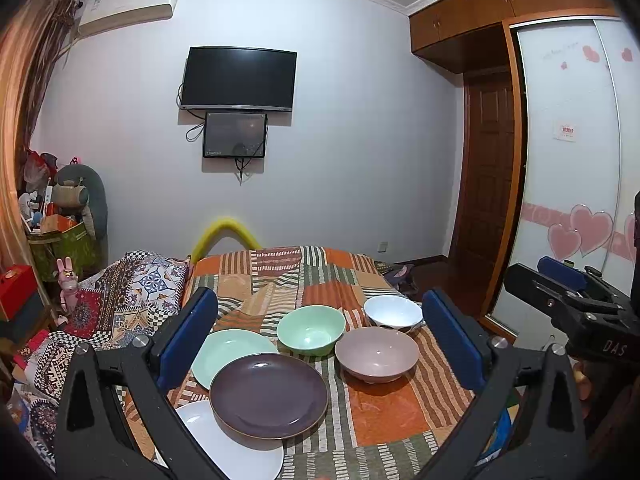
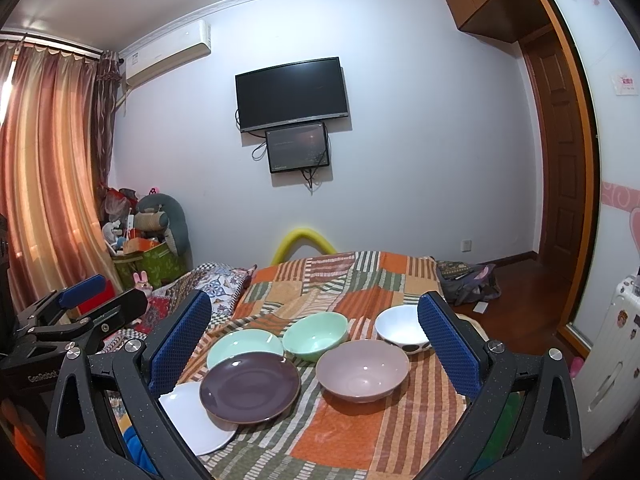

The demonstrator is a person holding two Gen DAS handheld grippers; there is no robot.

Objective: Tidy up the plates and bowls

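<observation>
On a striped patchwork cloth (image 1: pixel 392 412) lie a purple plate (image 1: pixel 269 396), partly over a white plate (image 1: pixel 236 448) and a mint plate (image 1: pixel 228 350). Behind them stand a mint bowl (image 1: pixel 311 330), a pink bowl (image 1: pixel 377 354) and a white bowl (image 1: pixel 392 312). The same dishes show in the right wrist view: purple plate (image 2: pixel 250 386), white plate (image 2: pixel 196 420), mint plate (image 2: pixel 244 348), mint bowl (image 2: pixel 315 335), pink bowl (image 2: pixel 362 370), white bowl (image 2: pixel 402 328). My left gripper (image 1: pixel 320 340) is open and empty, above the near edge. My right gripper (image 2: pixel 314 344) is open and empty, beside it.
A patterned quilt (image 1: pixel 120 304) lies left of the cloth. Boxes and toys (image 1: pixel 60 224) pile in the left corner. A yellow foam tube (image 1: pixel 224 232) arches behind the cloth. A wardrobe (image 1: pixel 568 160) and a door (image 1: pixel 486 176) stand on the right. A bag (image 2: pixel 468 280) lies on the floor.
</observation>
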